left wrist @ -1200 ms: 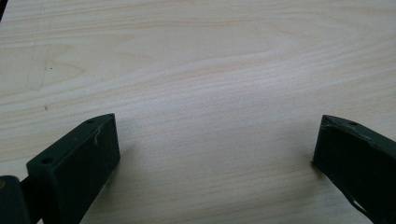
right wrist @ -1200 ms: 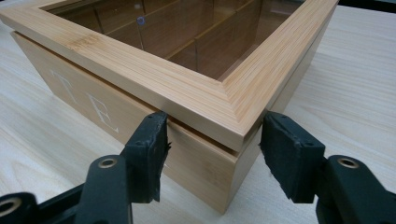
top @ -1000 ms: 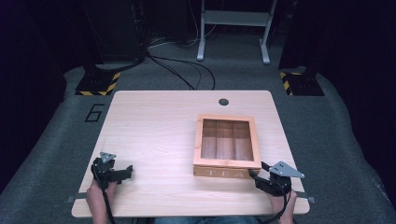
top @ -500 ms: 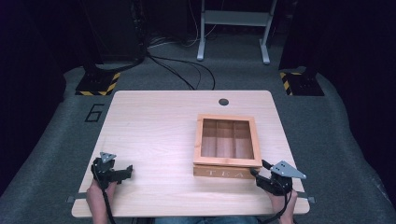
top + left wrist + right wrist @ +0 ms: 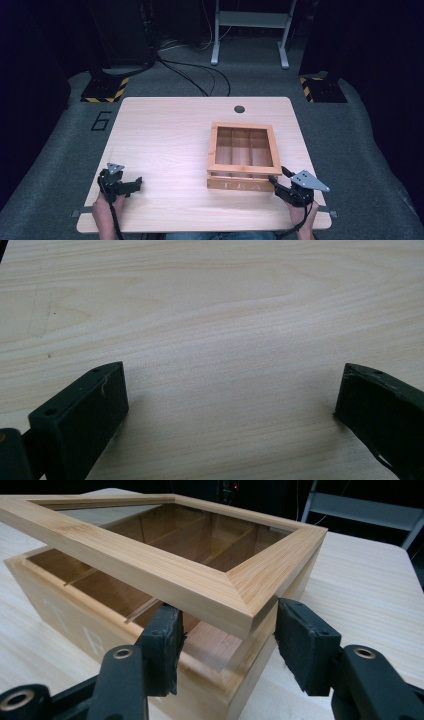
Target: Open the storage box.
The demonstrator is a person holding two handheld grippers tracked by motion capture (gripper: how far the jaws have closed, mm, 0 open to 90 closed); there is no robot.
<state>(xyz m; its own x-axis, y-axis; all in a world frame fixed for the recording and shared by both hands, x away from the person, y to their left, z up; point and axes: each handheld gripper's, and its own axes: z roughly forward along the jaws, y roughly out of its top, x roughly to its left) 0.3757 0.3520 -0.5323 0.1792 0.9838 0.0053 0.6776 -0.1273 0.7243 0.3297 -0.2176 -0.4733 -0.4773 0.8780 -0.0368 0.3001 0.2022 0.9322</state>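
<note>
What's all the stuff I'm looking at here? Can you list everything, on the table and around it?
Light wooden table: one, pale wood, centre of the floor area; a small dark round hole near its far edge.
Wooden tea box with glass-paned lid: one, honey brown, right half of the table; lid raised slightly at the near right corner, dividers inside.
Grey metal stand: one, on the floor beyond the table.
Black cables: several, on the grey floor behind the table.
Yellow-black striped bases: two, on the floor left and right beyond the table.
Left hand-held gripper: one, black, near left of the table, jaws open.
Right hand-held gripper: one, black, jaws open around the lid's corner.
</note>
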